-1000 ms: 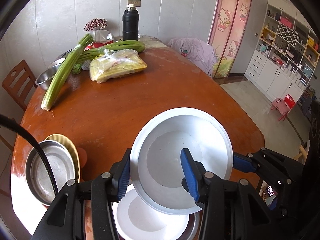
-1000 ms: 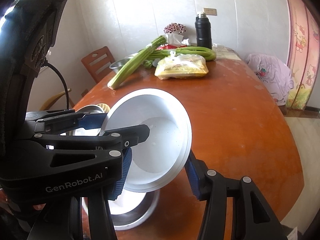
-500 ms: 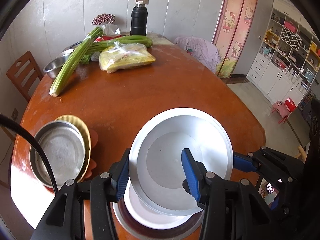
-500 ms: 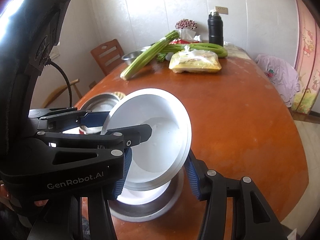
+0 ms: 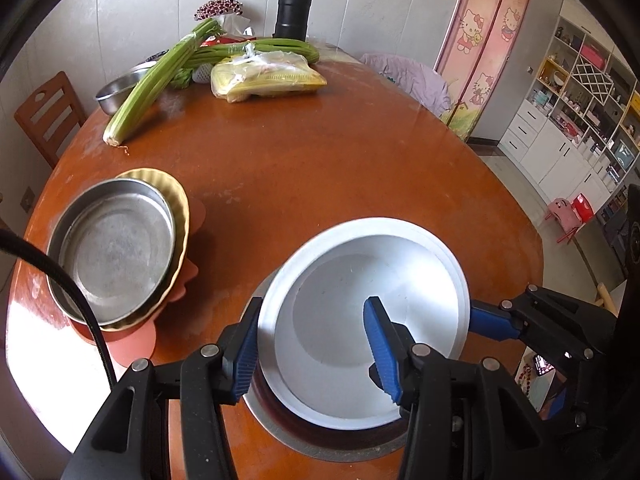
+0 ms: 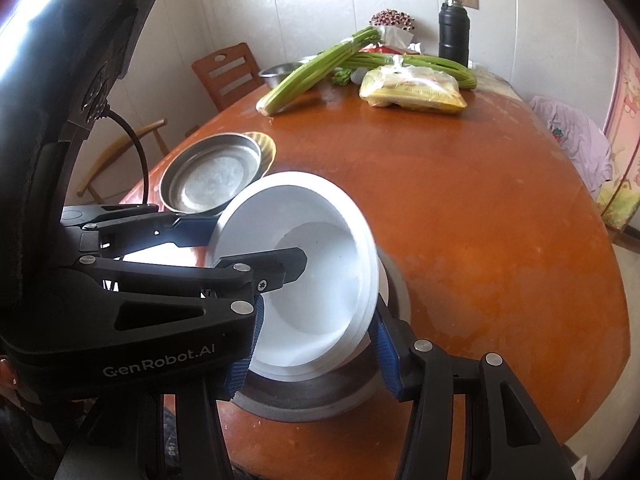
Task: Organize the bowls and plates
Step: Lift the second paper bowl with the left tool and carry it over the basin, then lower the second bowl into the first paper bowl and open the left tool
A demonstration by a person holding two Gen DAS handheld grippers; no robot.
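A white bowl (image 5: 360, 304) is tilted over a steel bowl (image 5: 320, 450) at the near table edge; another white dish lies under it, as the right wrist view (image 6: 320, 292) shows. My left gripper (image 5: 316, 340) has one finger outside the rim and one inside the bowl. My right gripper (image 6: 316, 340) stands around the bowl's near edge, its fingers wide on either side. The right gripper's fingers (image 5: 492, 324) reach the bowl's right rim. A steel plate (image 5: 114, 248) sits on a yellow plate (image 5: 182, 200) and an orange mat at left.
Celery (image 5: 156, 80), a yellow bag (image 5: 268, 78), a black flask (image 5: 292, 10) and a steel basin (image 5: 118, 90) lie at the far end of the brown table (image 5: 340, 160). A wooden chair (image 5: 48, 116) stands at the left.
The white bowl has come down over the white dish in the steel bowl. Both views now look more steeply down; the steel plate stack shows further into view.
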